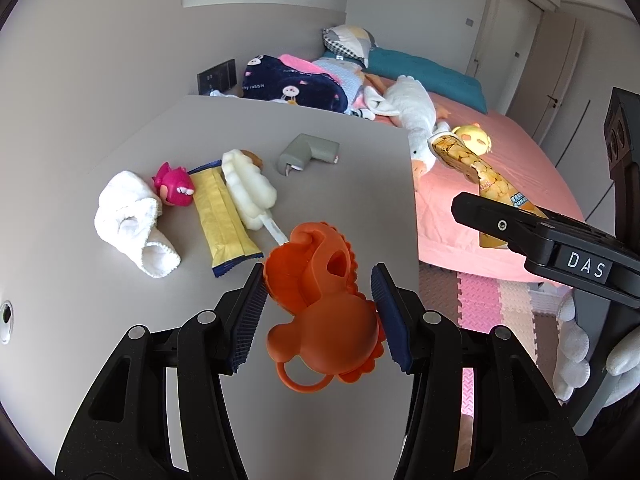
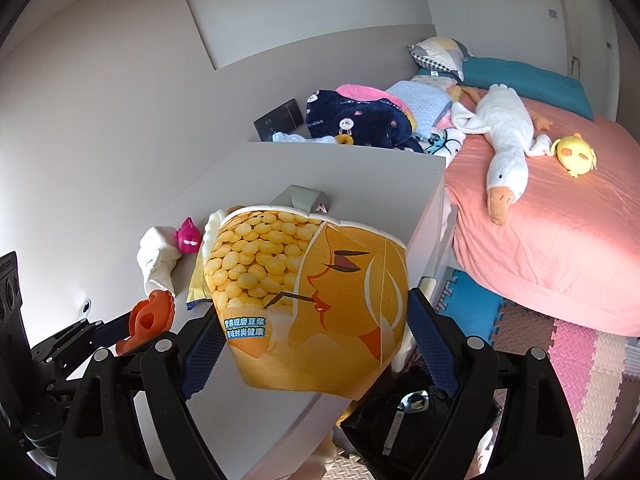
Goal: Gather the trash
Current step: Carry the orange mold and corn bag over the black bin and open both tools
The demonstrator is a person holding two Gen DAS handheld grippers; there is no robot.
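Observation:
My left gripper (image 1: pixel 320 300) is shut on an orange rubber toy (image 1: pixel 320 304) and holds it above the grey table (image 1: pixel 352 184); the toy also shows in the right wrist view (image 2: pixel 150 322). My right gripper (image 2: pixel 312 344) is shut on a flattened orange paper cup (image 2: pixel 308 300) printed with soybeans, held above the table's right edge; the cup also shows in the left wrist view (image 1: pixel 480 176). A yellow snack wrapper (image 1: pixel 222 220) lies on the table.
On the table lie a rolled white cloth (image 1: pixel 132 220), a pink toy (image 1: pixel 174 184), a white brush (image 1: pixel 250 192) and a grey corner guard (image 1: pixel 308 154). A pink bed (image 2: pixel 560 232) with plush toys stands to the right. A black bag (image 2: pixel 408 420) sits below.

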